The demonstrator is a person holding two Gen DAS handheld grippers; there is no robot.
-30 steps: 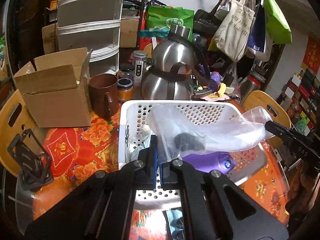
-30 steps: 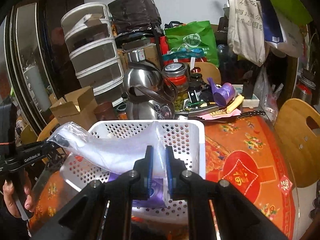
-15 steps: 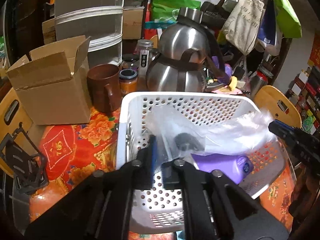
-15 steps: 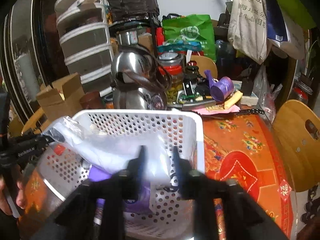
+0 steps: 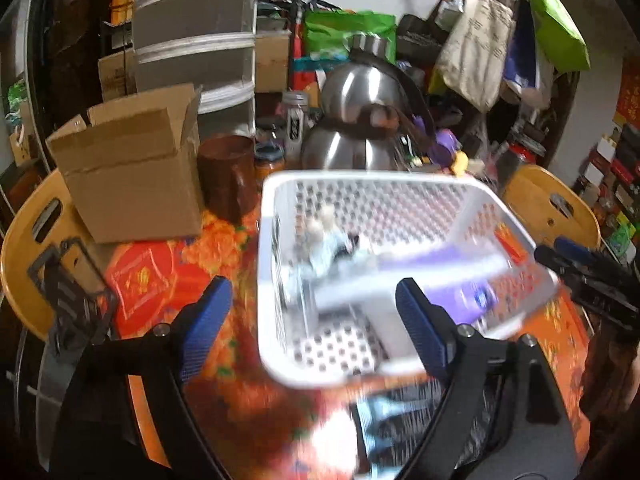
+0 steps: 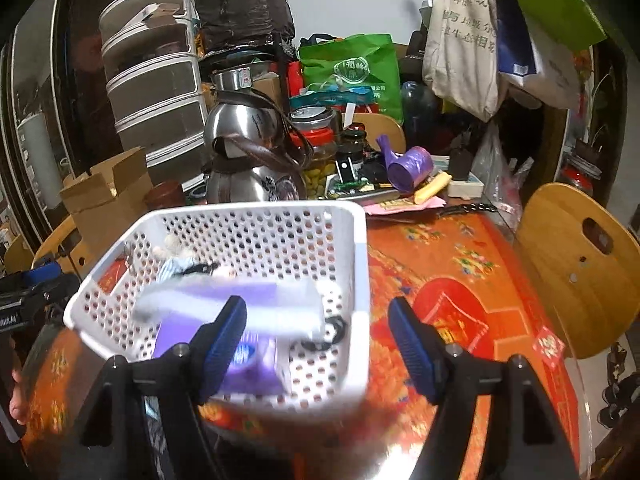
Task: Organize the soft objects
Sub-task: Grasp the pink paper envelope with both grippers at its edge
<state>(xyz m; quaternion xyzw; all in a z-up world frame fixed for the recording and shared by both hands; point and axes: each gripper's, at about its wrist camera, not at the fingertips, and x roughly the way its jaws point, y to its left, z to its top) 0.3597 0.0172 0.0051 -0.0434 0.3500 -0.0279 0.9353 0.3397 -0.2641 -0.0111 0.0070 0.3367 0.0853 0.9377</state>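
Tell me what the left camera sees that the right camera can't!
Only the left view shows the black folding stand on the left chair. Only the right view shows the jar of green olives and the purple scoop. Both show the white basket, the bag inside it, the steel kettle and the cardboard box.

right gripper (image 6: pixel 318 330) jaws, just opening, empty above the white basket (image 6: pixel 360 264) holding the clear bag (image 6: pixel 280 308).
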